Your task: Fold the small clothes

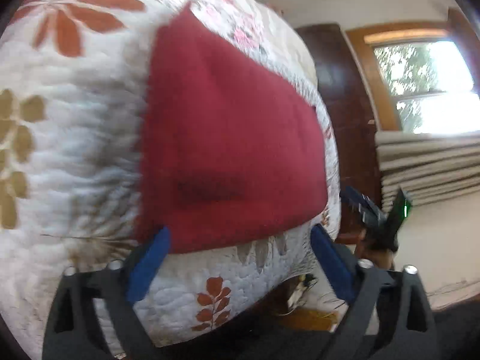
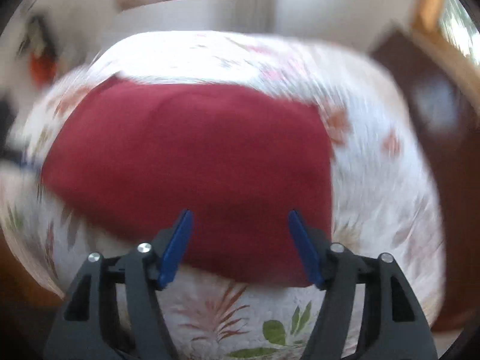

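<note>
Jaws apart above flat red cloth

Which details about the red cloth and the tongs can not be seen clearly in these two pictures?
- Right wrist view: motion blur smears the dark red fabric garment; seams and folds are unreadable.
- Left wrist view: a dark patch on the garment is too blurred to identify.
- Both views: the open left tongs and right tongs have bases cut off by the bottom edge.
- The white floral quilt runs beyond the frame.

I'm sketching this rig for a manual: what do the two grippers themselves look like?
The left gripper and the right gripper match: matte black angular frames with triangular cut-outs, silver round bolt heads on top, and two flat blue finger pads each. No cables, markings or sleeves can be seen on either.
</note>
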`<state>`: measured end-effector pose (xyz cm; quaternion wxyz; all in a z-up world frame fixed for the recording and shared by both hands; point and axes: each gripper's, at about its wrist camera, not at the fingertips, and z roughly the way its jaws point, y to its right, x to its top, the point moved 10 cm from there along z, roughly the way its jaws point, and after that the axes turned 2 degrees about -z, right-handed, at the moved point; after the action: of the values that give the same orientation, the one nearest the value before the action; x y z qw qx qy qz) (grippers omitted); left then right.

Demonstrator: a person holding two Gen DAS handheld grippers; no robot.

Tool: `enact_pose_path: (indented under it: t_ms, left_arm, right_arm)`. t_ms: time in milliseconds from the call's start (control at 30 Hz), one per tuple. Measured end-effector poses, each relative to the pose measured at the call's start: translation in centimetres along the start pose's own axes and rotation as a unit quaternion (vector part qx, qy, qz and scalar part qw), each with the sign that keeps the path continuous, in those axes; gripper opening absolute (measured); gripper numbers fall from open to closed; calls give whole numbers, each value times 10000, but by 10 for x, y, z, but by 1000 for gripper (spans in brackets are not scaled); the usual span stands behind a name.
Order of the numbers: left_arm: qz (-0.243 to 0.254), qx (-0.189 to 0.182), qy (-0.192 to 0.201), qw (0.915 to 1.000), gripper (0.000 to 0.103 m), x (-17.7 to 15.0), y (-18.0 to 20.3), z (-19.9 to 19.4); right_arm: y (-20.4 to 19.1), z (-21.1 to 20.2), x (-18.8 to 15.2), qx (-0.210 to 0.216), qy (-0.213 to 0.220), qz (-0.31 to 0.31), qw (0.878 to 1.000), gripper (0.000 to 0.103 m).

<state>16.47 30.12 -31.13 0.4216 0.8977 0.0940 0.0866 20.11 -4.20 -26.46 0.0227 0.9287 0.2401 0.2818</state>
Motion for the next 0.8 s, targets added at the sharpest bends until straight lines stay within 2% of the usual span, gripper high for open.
enact_pose_path:
  t_ms: [67, 133, 200, 267, 300, 400, 600, 800]
  left_arm:
    - [-209, -93, 24, 9997, 96, 7, -15, -11]
    - [-555, -242, 42, 9982, 97, 20, -34, -19]
    - [-794, -607, -67, 9950, 98, 32, -41, -15]
    - [-1062, -943, -138, 9898, 99, 49, -47, -8]
    - [-1183, -1132, -229, 9862, 99, 58, -48, -4]
    - [-1260, -1272, -341, 9833, 99, 78, -49, 5]
    - [-1360, -1534, -477, 9776, 99, 100, -51, 11]
    - [-1582, -1544, -733, 9725, 99, 118, -58, 22]
  right_arm:
    - [-58, -15, 3, -137, 209, -810, 9964, 76]
    - [-114, -24, 4, -302, 468, -1553, 9863, 83]
    - [-169, -23, 1, -577, 771, -2445, 9649, 89]
    - [-213, -16, -1, -846, 960, -3073, 9430, 89]
    - [-229, -12, 0, -894, 1011, -3239, 9364, 89]
    - [-259, 9, 4, -1248, 1039, -3749, 9127, 89]
    - [-280, 50, 2, -1546, 761, -4207, 8907, 88]
    - [-296, 65, 16, -1726, 825, -4454, 8746, 88]
